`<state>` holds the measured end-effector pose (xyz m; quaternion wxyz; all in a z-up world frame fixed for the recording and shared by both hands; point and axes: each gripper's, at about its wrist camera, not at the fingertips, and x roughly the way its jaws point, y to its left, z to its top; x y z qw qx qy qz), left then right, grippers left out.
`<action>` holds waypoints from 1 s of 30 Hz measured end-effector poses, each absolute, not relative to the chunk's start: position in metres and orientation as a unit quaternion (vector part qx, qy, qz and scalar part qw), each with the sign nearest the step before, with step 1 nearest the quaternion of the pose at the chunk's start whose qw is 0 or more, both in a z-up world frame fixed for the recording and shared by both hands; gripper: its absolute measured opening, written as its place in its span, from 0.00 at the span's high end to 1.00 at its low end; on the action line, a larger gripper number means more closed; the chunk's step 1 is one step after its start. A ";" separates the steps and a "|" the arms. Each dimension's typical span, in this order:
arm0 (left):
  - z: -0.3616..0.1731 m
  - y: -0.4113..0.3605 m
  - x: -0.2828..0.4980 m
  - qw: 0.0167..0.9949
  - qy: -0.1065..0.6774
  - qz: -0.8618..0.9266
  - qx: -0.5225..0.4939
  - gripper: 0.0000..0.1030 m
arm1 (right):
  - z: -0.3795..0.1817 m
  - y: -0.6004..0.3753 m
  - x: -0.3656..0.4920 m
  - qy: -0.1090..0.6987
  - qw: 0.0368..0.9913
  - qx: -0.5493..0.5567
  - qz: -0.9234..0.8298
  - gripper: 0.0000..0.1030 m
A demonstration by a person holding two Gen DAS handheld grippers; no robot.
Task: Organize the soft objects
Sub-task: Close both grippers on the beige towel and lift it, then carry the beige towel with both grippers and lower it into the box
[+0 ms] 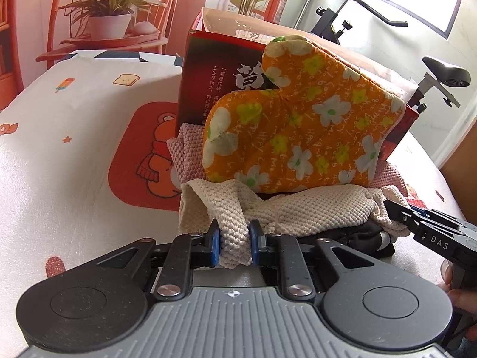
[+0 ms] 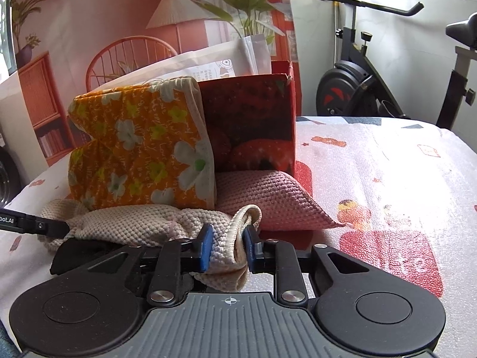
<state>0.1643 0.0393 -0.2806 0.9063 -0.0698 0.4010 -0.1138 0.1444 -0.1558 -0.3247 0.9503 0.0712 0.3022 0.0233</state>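
A cream knitted cloth (image 1: 313,208) lies bunched on the table in front of an orange floral oven mitt (image 1: 301,125). My left gripper (image 1: 234,238) is shut on a fold at the cloth's left end, blue pads pressing both sides. My right gripper (image 2: 226,247) is shut on the fold at the other end of the cream cloth (image 2: 143,223). The mitt (image 2: 140,149) leans upright against a red box (image 2: 253,125). A pink knitted cloth (image 2: 268,200) lies under the mitt, and a black fabric item (image 1: 366,238) shows beneath the cream cloth.
The red box (image 1: 214,83) holds a white paper bag (image 2: 214,65). The table wears a white cartoon-print cover (image 1: 74,149). An exercise bike (image 2: 372,89) stands behind the table on the right. A hand (image 1: 460,298) grips the right tool's handle.
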 end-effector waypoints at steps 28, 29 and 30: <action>-0.165 0.064 0.159 0.952 0.242 -0.166 -0.085 0.87 | -0.196 -0.166 0.148 0.198 0.977 0.049 0.059 0.93; -0.153 0.062 0.163 0.956 0.227 -0.169 -0.077 0.86 | -0.184 -0.168 0.154 0.187 0.980 0.043 0.060 0.93; -0.142 0.061 0.169 0.959 0.216 -0.171 -0.070 0.86 | -0.174 -0.169 0.161 0.178 0.981 0.036 0.060 0.93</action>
